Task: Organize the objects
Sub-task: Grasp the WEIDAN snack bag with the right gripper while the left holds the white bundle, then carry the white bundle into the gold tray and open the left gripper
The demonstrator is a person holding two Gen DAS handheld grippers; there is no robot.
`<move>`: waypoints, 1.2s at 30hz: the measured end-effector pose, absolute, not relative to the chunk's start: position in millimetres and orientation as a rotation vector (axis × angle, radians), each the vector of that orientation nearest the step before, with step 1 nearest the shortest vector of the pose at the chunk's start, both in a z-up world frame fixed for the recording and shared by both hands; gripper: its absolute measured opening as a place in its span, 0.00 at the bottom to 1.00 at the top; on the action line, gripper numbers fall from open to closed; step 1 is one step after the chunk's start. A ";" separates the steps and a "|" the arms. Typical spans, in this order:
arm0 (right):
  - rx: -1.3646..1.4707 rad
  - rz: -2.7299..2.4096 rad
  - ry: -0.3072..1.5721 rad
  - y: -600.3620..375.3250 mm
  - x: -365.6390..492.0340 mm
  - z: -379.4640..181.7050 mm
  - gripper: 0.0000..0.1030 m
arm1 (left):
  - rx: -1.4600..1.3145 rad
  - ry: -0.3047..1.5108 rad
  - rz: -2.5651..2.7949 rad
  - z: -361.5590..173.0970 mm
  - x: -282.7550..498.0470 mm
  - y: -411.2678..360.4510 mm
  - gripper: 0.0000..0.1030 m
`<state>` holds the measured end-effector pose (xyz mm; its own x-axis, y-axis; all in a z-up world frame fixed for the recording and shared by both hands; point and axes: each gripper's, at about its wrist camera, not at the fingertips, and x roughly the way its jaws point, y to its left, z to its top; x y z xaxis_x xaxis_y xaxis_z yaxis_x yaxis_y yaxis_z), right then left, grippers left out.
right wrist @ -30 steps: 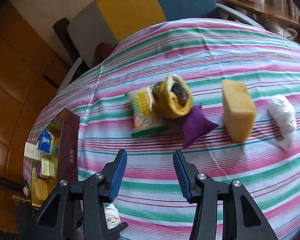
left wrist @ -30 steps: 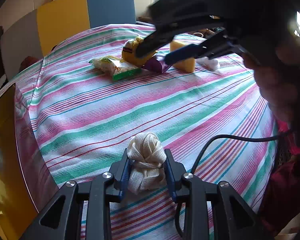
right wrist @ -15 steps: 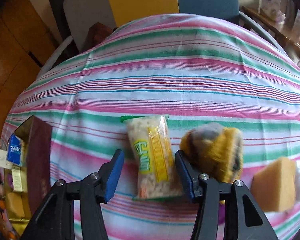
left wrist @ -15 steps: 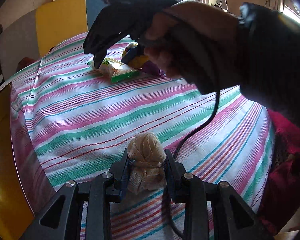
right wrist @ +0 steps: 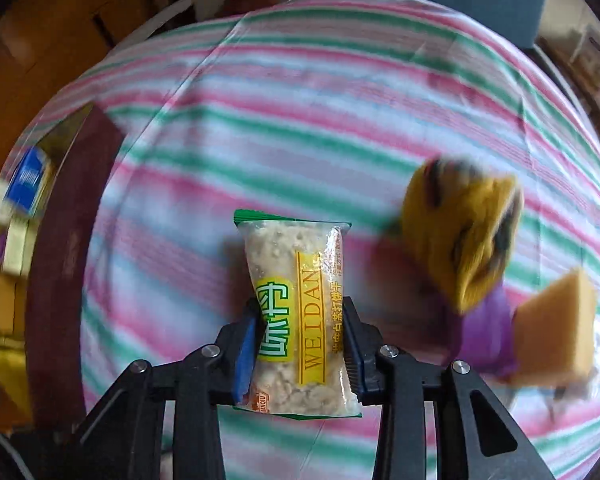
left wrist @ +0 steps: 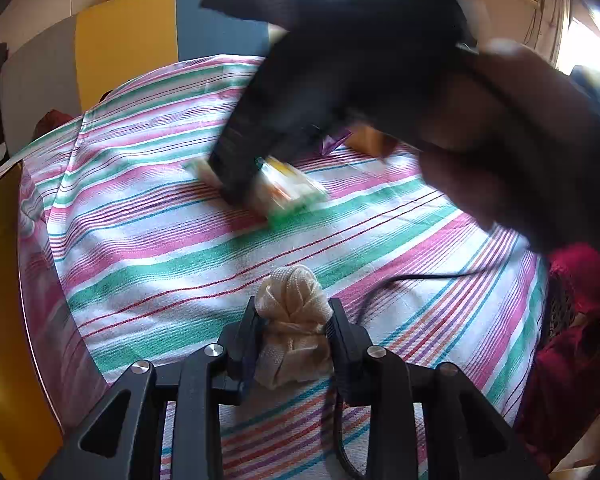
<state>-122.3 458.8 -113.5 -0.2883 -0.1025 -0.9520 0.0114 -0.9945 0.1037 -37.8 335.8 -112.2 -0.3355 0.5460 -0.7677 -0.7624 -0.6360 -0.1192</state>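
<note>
Starting on the left, we are holding a knotted cream cloth bundle (left wrist: 294, 320) in the left gripper (left wrist: 293, 338), whose jaws are nearly closed and pressing it from both sides above the near edge of the desk (left wrist: 160, 240). Being soft and lumpy, it is likely to squeeze out or sag if that hold slackens while we are attending to the other hand. Moving right, the jaws of the right gripper (right wrist: 300, 344) have just been closing around the snack packet (right wrist: 298, 312), and the blue pads are now sitting against its long sides while it is lying on the cloth. We are judging that the slick wrapper could slip or twist as it is lifted, and that too hard a squeeze could crush the crumbly biscuit inside. Further right, a yellow knitted item (right wrist: 464, 236), a purple pouch (right wrist: 484, 336) and a yellow sponge (right wrist: 556, 328) are lying close by, so a wide swing could be knocking them. The desk is wearing a loose cloth striped pink, green and white, which could be bunching under a dragged packet. At its left edge an open box (right wrist: 52, 208) is holding small cartons, and chairs with yellow, grey and blue backs are standing beyond, under bright windows.
</note>
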 end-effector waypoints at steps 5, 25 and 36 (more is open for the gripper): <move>1.794 -2.455 -0.061 455.4 -73.0 -114.7 0.38 | -1.036 0.321 2.044 -112.3 -41.5 334.9 0.30; 1.688 -2.512 -0.112 458.8 -54.0 -115.2 0.40 | -1.003 0.343 2.038 -80.5 -10.5 313.1 0.27; 1.660 -2.540 -0.010 451.6 -48.4 -113.0 0.40 | -1.026 -0.009 2.256 -6.9 -52.2 196.0 0.27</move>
<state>-48.4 451.6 -113.0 -0.3974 -0.0934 -0.9129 0.0860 -0.9942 0.0643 -52.2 196.0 -6.9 -0.4817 0.5629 -0.6717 -0.5575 -0.7882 -0.2607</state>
